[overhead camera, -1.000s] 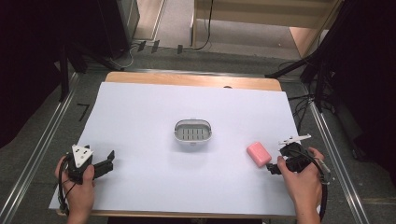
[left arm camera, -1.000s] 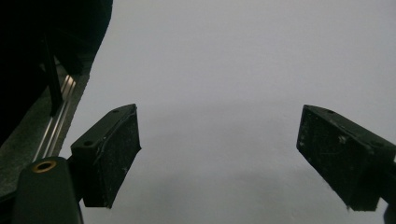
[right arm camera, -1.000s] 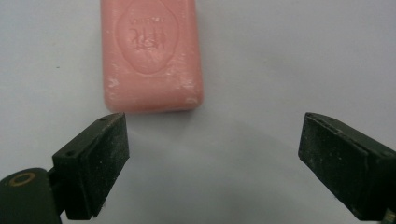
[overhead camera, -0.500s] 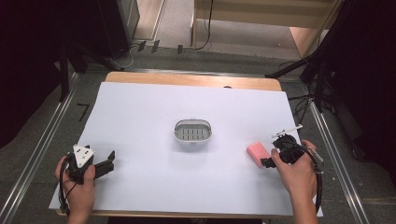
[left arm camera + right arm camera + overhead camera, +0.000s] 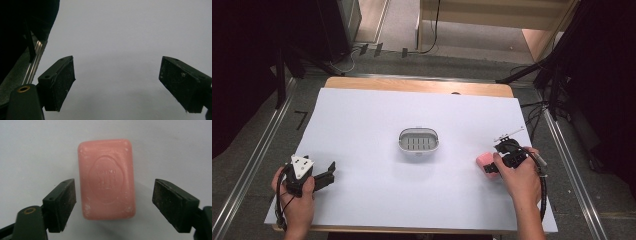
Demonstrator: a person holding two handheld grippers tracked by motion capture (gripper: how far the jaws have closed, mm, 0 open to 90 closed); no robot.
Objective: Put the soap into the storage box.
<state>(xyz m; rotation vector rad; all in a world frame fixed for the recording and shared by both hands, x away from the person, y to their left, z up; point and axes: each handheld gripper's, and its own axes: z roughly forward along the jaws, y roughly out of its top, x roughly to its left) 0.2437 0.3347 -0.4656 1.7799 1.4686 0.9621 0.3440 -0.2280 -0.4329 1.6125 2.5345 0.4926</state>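
A pink bar of soap [image 5: 107, 178] lies flat on the white table sheet, at the right in the high view [image 5: 484, 163]. My right gripper [image 5: 112, 205] straddles it, and its jaws have just been closing with the soap between them. The left pad [image 5: 62, 202] sits close to the bar's edge; a gap remains on the right side, so the pads are not pressing. A grey oval soap dish [image 5: 418, 140] with a slotted floor stands in the middle of the sheet. My left gripper [image 5: 319, 177] rests near the front left, open over bare sheet [image 5: 117, 85].
The white sheet [image 5: 362, 120] covers most of the wooden table. Metal rails [image 5: 257, 160] run along both sides. Dark equipment and cables stand beyond the far edge and at the right.
My right gripper has moved left onto the pink soap, and its jaws now flank the bar. The left hand has stayed where it was.
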